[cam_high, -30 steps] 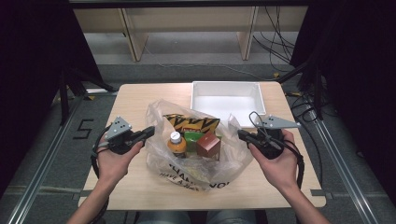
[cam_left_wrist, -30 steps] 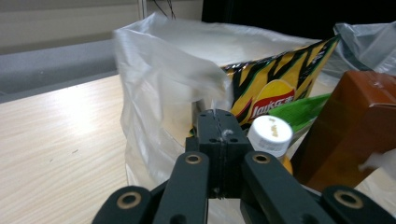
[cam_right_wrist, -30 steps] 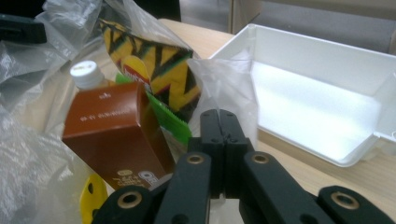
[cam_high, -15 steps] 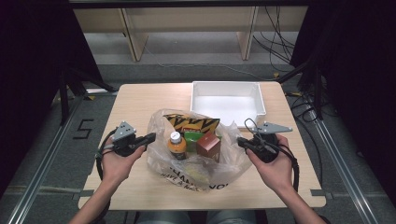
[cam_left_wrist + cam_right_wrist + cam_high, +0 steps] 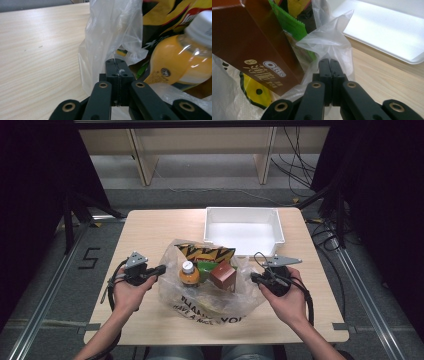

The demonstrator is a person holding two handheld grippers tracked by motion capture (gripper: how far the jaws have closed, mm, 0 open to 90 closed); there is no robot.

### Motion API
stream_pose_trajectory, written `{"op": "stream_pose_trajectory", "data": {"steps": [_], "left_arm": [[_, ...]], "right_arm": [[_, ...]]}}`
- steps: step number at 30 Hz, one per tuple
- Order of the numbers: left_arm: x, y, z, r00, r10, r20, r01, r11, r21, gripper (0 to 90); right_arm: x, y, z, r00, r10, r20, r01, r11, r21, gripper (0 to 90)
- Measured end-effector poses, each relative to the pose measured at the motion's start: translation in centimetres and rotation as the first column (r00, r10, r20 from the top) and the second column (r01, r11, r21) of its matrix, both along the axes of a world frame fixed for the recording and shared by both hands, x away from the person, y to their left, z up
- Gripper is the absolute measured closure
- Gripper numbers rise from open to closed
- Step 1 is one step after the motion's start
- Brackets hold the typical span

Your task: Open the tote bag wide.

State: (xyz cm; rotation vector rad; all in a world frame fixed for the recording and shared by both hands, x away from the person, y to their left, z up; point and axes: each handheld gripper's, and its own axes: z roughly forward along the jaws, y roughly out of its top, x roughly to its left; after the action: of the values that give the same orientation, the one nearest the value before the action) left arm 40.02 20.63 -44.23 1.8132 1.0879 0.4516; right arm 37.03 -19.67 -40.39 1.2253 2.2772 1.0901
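Observation:
A clear plastic bag (image 5: 210,295) lies open at the table's middle. Inside it stand an orange drink bottle (image 5: 189,274), a brown Oreo box (image 5: 223,275), a green packet (image 5: 206,267) and a yellow-black snack bag (image 5: 205,253). My left gripper (image 5: 161,269) is shut on the bag's left edge; a fold of film (image 5: 110,32) is pinched between its jaws (image 5: 116,66), with the bottle (image 5: 180,57) just beyond. My right gripper (image 5: 253,277) is shut on the right edge; the film (image 5: 329,42) bunches above its jaws (image 5: 329,63), beside the brown box (image 5: 254,40).
An empty white tray (image 5: 243,227) sits at the table's far right, just behind the bag, and its rim (image 5: 387,30) is near my right gripper. Bare wood (image 5: 145,230) lies to the left. Cables trail from both grippers.
Both hands have sunk toward the table while still gripping the bag's edges, and the bag has settled lower and spread flatter.

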Motion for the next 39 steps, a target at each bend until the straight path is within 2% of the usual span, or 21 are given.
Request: {"op": "stream_pose_trajectory", "data": {"steps": [7,8,10,11,16,17,21,23,24,25,26,27,29,31,32,33,34,35,36,37,39], "left_arm": [[0.6,-0.4,-1.1,0.9993,-0.003,-0.038,0.004,0.9994,0.035,88.3],[0.8,-0.2,-1.2,0.9987,-0.017,-0.048,0.02,0.9976,0.067,88.3],[1.1,-0.5,-1.6,0.9985,-0.005,-0.054,0.007,0.999,0.045,88.2],[1.4,-0.4,-1.7,0.9977,-0.019,-0.065,0.024,0.9964,0.081,88.2],[2.0,-0.9,-2.7,0.9953,-0.017,-0.096,0.026,0.9952,0.095,88.1],[2.1,-1.0,-3.0,0.9949,-0.018,-0.099,0.029,0.9935,0.11,88.1],[2.4,-1.0,-3.5,0.9902,-0.043,-0.133,0.064,0.9849,0.161,88.7],[2.5,-1.0,-3.8,0.9891,-0.032,-0.144,0.055,0.9852,0.162,88.9],[2.6,-0.8,-3.9,0.9864,-0.045,-0.158,0.074,0.9802,0.184,89.0],[2.7,-0.8,-4.0,0.9858,-0.036,-0.164,0.064,0.983,0.172,89.0],[2.8,-0.7,-4.1,0.9847,-0.041,-0.169,0.073,0.9799,0.185,89.0],[2.8,-0.6,-4.1,0.9826,-0.047,-0.18,0.081,0.9787,0.188,88.9],[2.8,-0.7,-4.3,0.984,-0.041,-0.174,0.074,0.9799,0.185,88.5],[2.7,-0.6,-4.1,0.9841,-0.039,-0.174,0.069,0.9828,0.171,86.9],[2.6,-0.5,-3.8,0.9856,-0.041,-0.164,0.067,0.9856,0.155,84.4],[2.3,-0.4,-3.3,0.9915,-0.034,-0.126,0.049,0.9918,0.118,74.1],[2.3,-0.4,-3.3,0.9915,-0.034,-0.126,0.049,0.9918,0.118,68.3],[2.0,-0.4,-3.0,0.9944,-0.026,-0.103,0.034,0.9963,0.079,68.3],[1.7,-0.2,-2.4,0.9973,-0.028,-0.067,0.033,0.9965,0.077,62.4],[1.4,-0.1,-2.0,0.9984,-0.036,-0.044,0.039,0.9969,0.069,56.3],[0.7,0.3,-1.0,0.9987,-0.051,0.008,0.05,0.9957,0.079,47.7]], "right_arm": [[0.7,-0.2,-1.3,0.9996,-0.008,-0.027,0.008,1.0,-0.022,90.0],[0.7,-0.1,-1.4,0.9984,-0.018,-0.053,0.018,1.0,-0.005,90.0],[1.0,-0.2,-1.8,0.9965,-0.034,-0.076,0.033,0.999,-0.019,90.0],[0.9,-0.1,-1.9,0.994,-0.046,-0.1,0.045,0.999,-0.01,90.0],[1.8,-0.7,-2.7,0.9932,-0.044,-0.107,0.04,0.998,-0.047,90.0],[2.0,-0.9,-3.0,0.9957,-0.024,-0.09,0.017,0.997,-0.072,90.0],[2.3,-1.1,-3.8,0.9916,-0.06,-0.114,0.054,0.997,-0.055,90.0],[2.6,-1.4,-4.0,0.9911,-0.054,-0.122,0.042,0.994,-0.097,90.0],[2.5,-1.3,-4.0,0.9881,-0.067,-0.139,0.056,0.995,-0.081,90.0],[2.4,-1.3,-4.1,0.9825,-0.085,-0.166,0.073,0.994,-0.083,90.0],[2.8,-1.6,-4.3,0.9911,-0.057,-0.12,0.045,0.994,-0.104,90.0],[2.6,-1.4,-4.4,0.9859,-0.086,-0.144,0.073,0.993,-0.09,90.0],[2.6,-1.4,-4.3,0.9811,-0.088,-0.172,0.077,0.994,-0.073,90.0],[2.7,-1.2,-4.6,0.9857,-0.098,-0.137,0.091,0.994,-0.061,88.8],[2.5,-1.2,-4.3,0.9839,-0.095,-0.151,0.087,0.994,-0.059,86.6],[2.3,-1.6,-3.6,0.9862,-0.063,-0.153,0.053,0.996,-0.068,82.4],[2.2,-1.5,-3.7,0.9918,-0.064,-0.11,0.059,0.997,-0.051,81.4],[2.2,-1.5,-3.7,0.9918,-0.064,-0.11,0.059,0.997,-0.051,81.4],[1.9,-1.6,-3.1,0.9875,-0.063,-0.144,0.056,0.997,-0.056,79.3],[1.6,-1.8,-2.8,0.9939,-0.037,-0.104,0.031,0.998,-0.053,76.1],[0.9,-2.0,-1.8,0.9953,-0.031,-0.092,0.029,0.999,-0.029,72.4]]}}
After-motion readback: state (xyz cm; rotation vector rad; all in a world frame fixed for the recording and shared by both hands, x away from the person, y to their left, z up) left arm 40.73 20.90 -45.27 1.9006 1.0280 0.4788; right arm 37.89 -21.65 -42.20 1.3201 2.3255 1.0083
